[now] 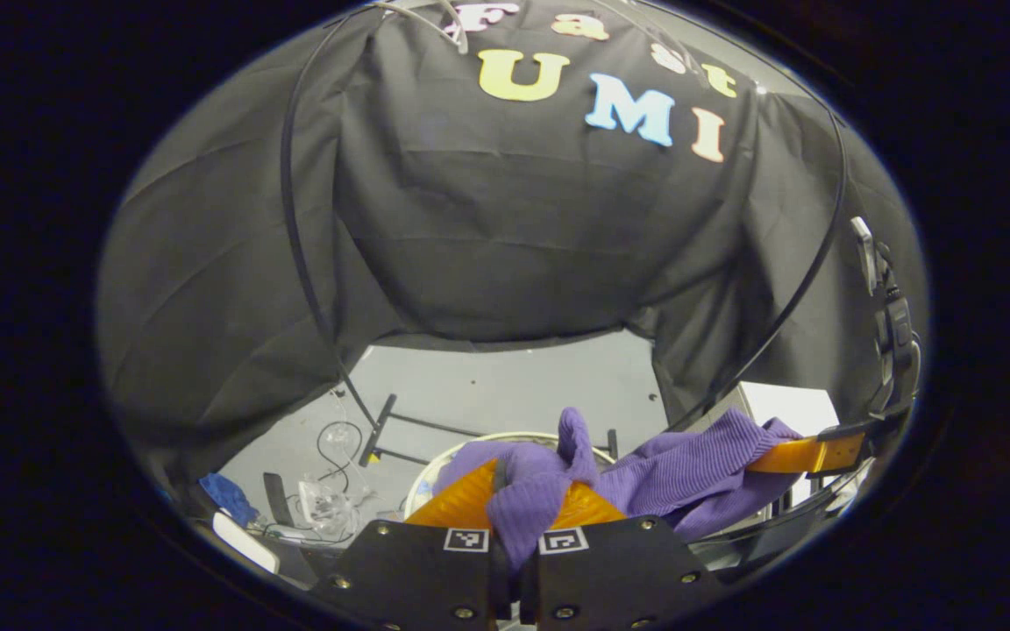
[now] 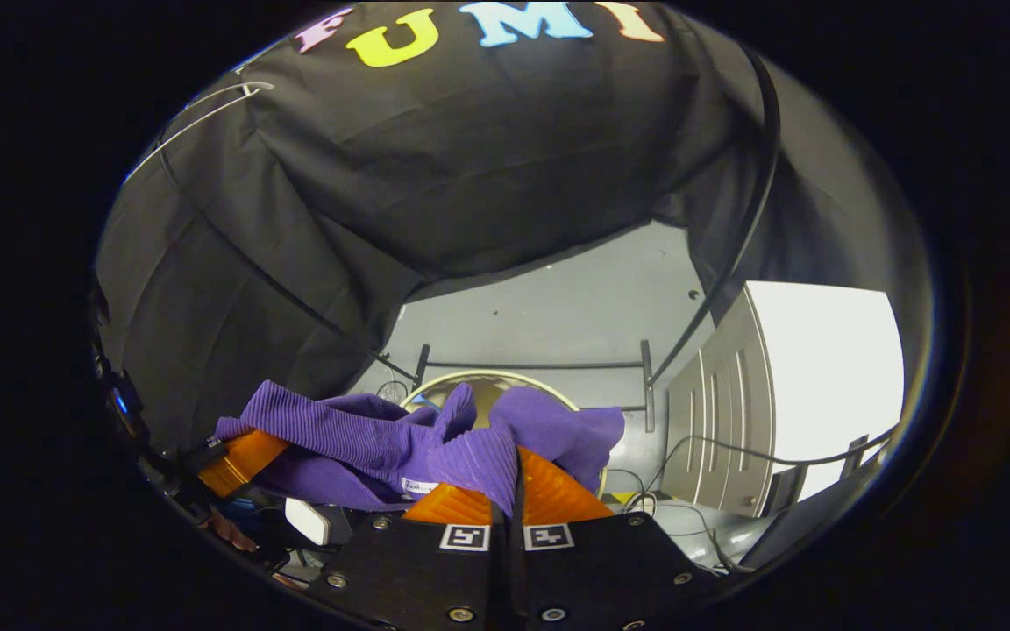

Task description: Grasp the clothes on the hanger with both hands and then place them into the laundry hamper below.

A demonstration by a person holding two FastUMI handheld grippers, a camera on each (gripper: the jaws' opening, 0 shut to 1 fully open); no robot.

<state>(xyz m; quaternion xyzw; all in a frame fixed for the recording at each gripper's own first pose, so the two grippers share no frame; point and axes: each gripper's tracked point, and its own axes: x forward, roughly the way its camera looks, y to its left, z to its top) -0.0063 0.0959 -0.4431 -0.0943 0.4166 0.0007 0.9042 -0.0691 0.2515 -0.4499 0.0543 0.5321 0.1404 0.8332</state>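
Claws (image 1: pixel 514 504) clamp sweater (image 1: pixel 689 473) above floor (image 1: pixel 514 386).

No legible txt or labels anywhere

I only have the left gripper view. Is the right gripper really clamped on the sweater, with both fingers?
Observer: Yes. The right gripper view shows the right gripper with both fingers pressed on a fold of the sweater.
Operator: Anything on the cloth there?
Observer: A small white tag shows on the sweater, just left of those fingers.
Operator: What's on the right side?
Observer: A white cabinet with a ribbed side; a cable runs across it.
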